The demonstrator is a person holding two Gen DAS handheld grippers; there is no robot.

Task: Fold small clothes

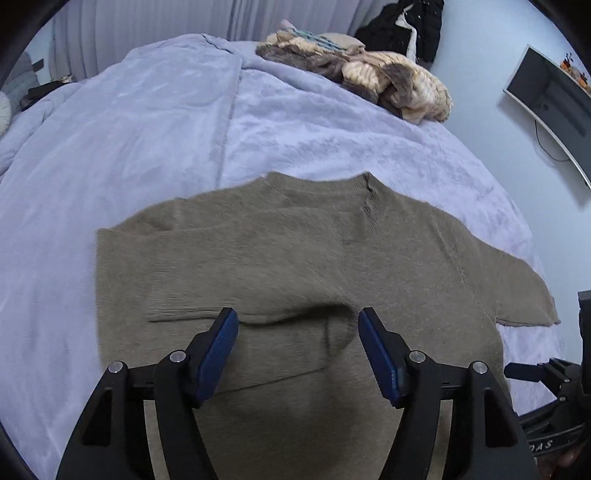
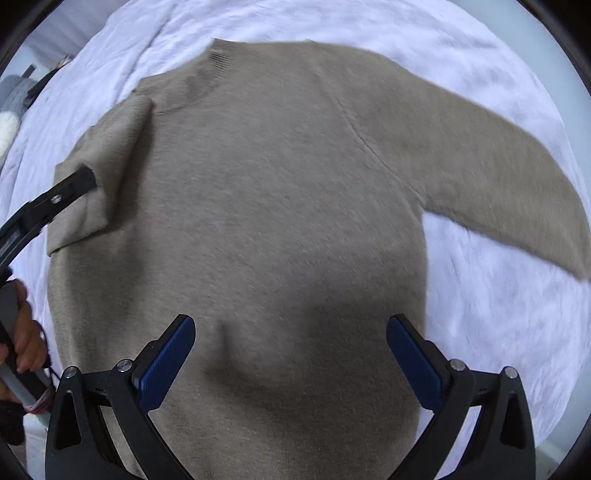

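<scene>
A taupe knit sweater (image 1: 295, 251) lies flat on a pale blue fleece blanket (image 1: 147, 129), collar away from me. One sleeve (image 1: 229, 295) is folded across the body, its cuff pointing left. The other sleeve (image 2: 498, 177) stretches out to the right over the blanket. My left gripper (image 1: 297, 326) hangs open just above the folded sleeve, with nothing pressed between its blue pads. In the right wrist view one of its fingers (image 2: 74, 184) shows over that folded sleeve (image 2: 110, 158). My right gripper (image 2: 291, 332) stands open above the lower body of the sweater (image 2: 277, 184), holding nothing.
A heap of beige and brown clothes (image 1: 369, 74) lies at the far end of the bed. A black coat (image 1: 406, 26) hangs behind it and a screen (image 1: 546, 96) is on the right wall. A hand (image 2: 26, 332) grips the left tool's handle. The bed's edge runs down the right.
</scene>
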